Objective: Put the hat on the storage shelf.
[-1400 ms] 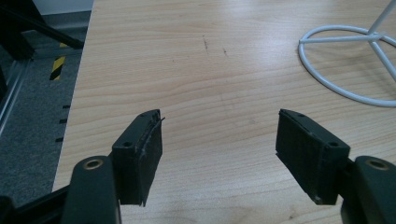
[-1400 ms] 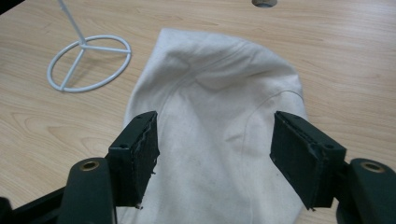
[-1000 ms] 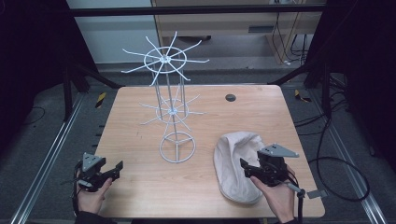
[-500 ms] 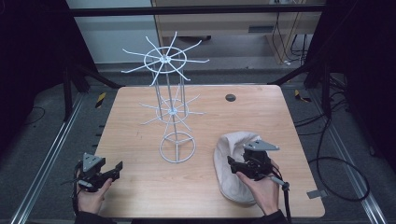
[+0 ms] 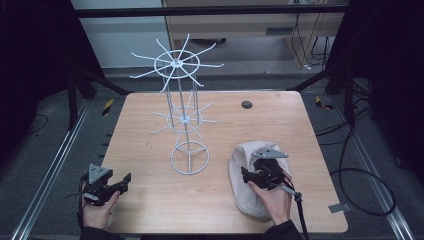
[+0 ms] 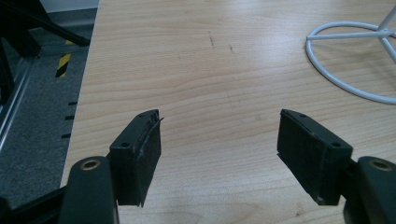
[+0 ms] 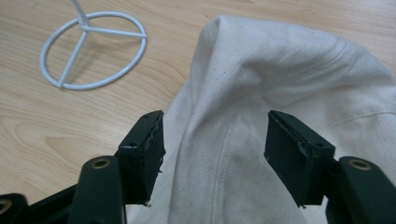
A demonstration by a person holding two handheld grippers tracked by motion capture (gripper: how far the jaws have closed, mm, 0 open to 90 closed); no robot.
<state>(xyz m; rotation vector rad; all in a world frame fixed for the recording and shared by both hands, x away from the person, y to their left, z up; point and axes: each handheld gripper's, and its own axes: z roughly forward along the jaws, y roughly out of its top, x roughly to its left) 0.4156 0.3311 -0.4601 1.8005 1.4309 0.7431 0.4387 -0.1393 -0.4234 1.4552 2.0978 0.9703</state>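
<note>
right gripper [image 7: 212, 154] released, jaws straddling cloth hat [image 7: 289, 84] fold for a pinch | hat flat on table [image 5: 150, 125], near-right, beside wire rack [image 5: 186, 120] | left gripper [image 6: 219, 149] released, parked clear

Bare wood lies ahead of the left gripper [image 6: 219, 144], nothing blocking it. The white wire rack [image 5: 182, 115] stands mid-table, its arms spreading wide overhead. The cream hat [image 7: 289, 93] seems to sit between the right gripper [image 7: 215, 144]'s parted jaws.
</note>
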